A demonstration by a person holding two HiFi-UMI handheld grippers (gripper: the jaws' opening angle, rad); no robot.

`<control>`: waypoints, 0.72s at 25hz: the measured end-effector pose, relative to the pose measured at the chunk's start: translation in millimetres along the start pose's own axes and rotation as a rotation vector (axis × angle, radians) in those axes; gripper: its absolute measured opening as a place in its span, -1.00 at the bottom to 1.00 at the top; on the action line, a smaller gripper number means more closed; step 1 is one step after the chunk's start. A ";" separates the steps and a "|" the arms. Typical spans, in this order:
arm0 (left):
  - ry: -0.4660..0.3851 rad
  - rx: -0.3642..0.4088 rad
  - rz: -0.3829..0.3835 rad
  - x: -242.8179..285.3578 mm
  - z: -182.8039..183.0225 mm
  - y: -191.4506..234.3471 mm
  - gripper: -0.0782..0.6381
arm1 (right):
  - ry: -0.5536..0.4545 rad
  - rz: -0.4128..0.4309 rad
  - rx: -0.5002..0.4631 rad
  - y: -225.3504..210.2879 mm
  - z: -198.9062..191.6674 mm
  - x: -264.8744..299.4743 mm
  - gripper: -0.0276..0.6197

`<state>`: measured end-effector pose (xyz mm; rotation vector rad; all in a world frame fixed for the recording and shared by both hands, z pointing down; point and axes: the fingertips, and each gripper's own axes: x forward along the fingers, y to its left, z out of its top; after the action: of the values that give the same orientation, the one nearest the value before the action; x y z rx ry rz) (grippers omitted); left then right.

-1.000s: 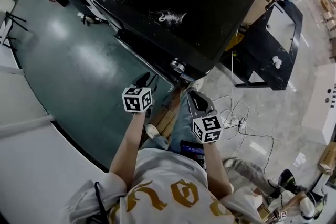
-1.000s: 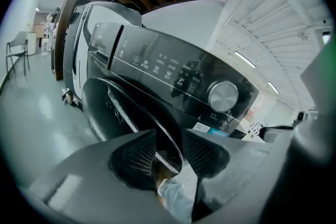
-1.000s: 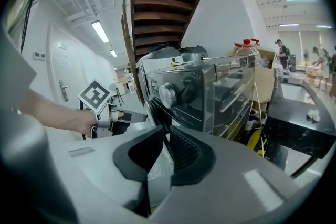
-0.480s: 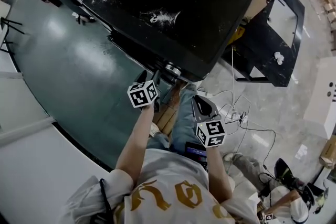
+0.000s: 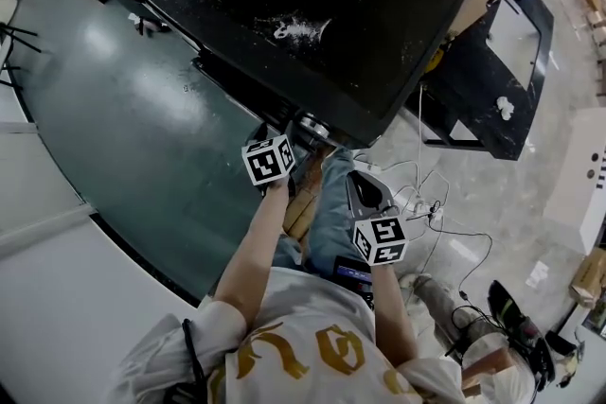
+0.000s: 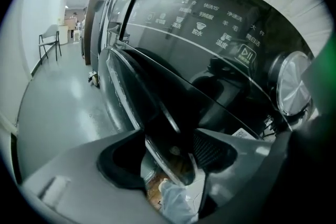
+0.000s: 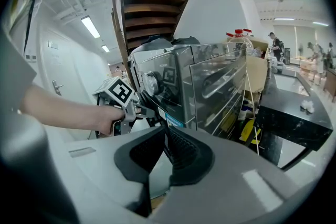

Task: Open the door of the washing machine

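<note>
- The washing machine point(image 5: 331, 14) is standing straight ahead of both grippers, its black top filling the middle of the head view.
- A black table point(image 7: 294, 113) is sitting ahead and to the right of the right gripper, past the machine's far side.
- The door point(image 6: 152, 92) of the washing machine, a dark curved pane, is rising directly in front of the left gripper and filling most of that gripper's view.
- The control panel point(image 6: 210, 23) with its white symbols is running above the door, up and to the right of the left gripper.
- A round chrome knob point(image 6: 291, 84) is showing at the panel's right end, off to the right of the left gripper.
- The left gripper point(image 6: 170, 140) is pressing up against the machine's front with its jaws spread apart; the door's thin bright rim point(image 6: 157, 157) is passing through the gap between them, and whether either pad is touching it cannot be told.
- The right gripper point(image 7: 165, 136) is hanging back from the machine, to the right of and behind the left gripper, with its jaws closed tip to tip and nothing between them.
- White cables point(image 5: 421, 203) are lying on the floor just to the right of the right gripper.
</note>
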<state>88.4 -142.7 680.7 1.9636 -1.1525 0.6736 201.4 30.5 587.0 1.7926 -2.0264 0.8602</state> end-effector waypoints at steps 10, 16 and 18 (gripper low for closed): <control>0.022 -0.066 -0.033 2.2 -6.2 1.9 -0.08 | 0.013 0.007 -0.012 13.2 -3.3 -1.0 -0.84; 0.014 -0.072 -0.044 -2.2 -7.4 5.5 -0.08 | 0.013 0.004 -0.026 15.1 -2.4 -3.5 -0.88; 0.013 -0.074 -0.041 -7.2 -10.4 9.5 -0.09 | 0.012 0.004 -0.027 14.9 -2.2 -4.1 -0.88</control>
<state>76.0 -133.6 684.6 1.9124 -1.1112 0.6127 187.3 35.7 582.8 1.7648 -2.0255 0.8384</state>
